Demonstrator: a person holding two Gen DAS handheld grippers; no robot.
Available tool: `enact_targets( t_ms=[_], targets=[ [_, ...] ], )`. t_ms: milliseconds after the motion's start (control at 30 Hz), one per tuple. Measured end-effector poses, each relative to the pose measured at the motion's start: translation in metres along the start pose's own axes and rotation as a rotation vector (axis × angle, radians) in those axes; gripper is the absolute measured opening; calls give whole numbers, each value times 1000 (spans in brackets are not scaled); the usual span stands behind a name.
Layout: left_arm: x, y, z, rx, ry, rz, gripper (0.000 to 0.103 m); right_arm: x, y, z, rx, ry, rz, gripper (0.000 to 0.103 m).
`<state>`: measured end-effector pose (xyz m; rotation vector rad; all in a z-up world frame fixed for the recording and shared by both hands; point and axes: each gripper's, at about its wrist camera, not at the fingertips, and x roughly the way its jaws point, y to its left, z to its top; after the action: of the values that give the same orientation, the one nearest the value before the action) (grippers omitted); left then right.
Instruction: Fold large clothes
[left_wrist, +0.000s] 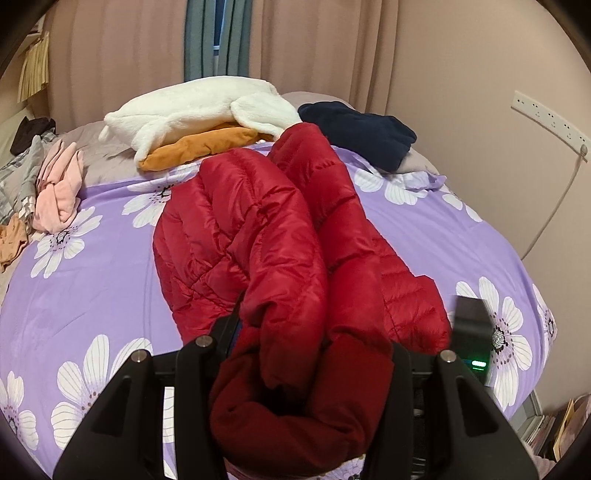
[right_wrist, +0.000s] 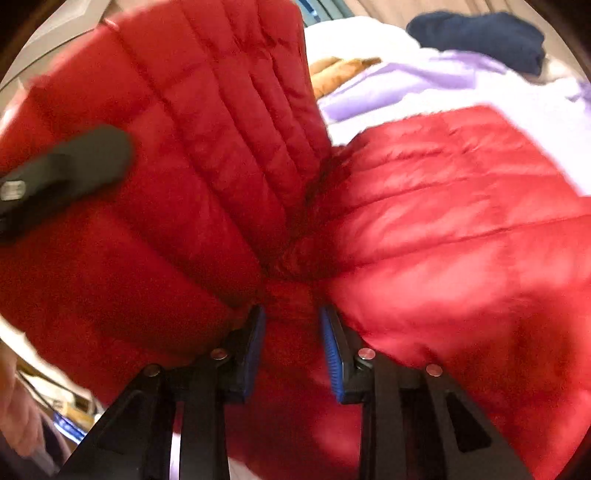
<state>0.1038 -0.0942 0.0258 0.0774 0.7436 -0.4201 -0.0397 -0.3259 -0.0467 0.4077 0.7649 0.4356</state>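
Between the fingers of the left claw (left_wrist: 310, 354) there's a thick bunch of the red puffer jacket (left_wrist: 258, 236), and the claw is clamped on it, jaws part-way apart with the padding stuffed in the gap. Ahead of that claw the rest of the jacket stretches away across the purple flowered bedspread (left_wrist: 92, 280), quilted panels up, one long section running off toward the far right. Beyond the jacket, at the far edge of the bed, a white fleecy garment (left_wrist: 199, 107) lies on top of an orange one (left_wrist: 199, 147); to the right of those sits a dark navy garment (left_wrist: 362, 129). Far off to the left of the claw, a pink garment (left_wrist: 59, 188) is heaped at the bed's edge.

Over to the right claw (right_wrist: 291, 332) now: its blue pads (right_wrist: 332, 354) are pinching a gathered fold of the same jacket, the red fabric fanning out to either side and rising up in front of it. Picture's blurry there. Up and to the left of this claw, a black part of the other gripper rests against the jacket
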Motion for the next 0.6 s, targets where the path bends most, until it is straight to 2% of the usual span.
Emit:
enact_targets(
  t_ms=[100, 300, 433, 600],
  targets=[
    [3, -7, 0, 13, 4, -6, 44, -29, -7, -5, -20, -44, -41, 31],
    [6, -15, -1, 30, 13, -10, 44, -69, -27, -3, -24, -127, -227, 31],
    [9, -23, -2, 46, 21, -13, 44, -71, -44, -8, 47, -121, -232, 31],
    [17, -35, -5, 77, 41, -21, 44, -51, -48, -19, 69, -52, -217, 31]
  ],
)
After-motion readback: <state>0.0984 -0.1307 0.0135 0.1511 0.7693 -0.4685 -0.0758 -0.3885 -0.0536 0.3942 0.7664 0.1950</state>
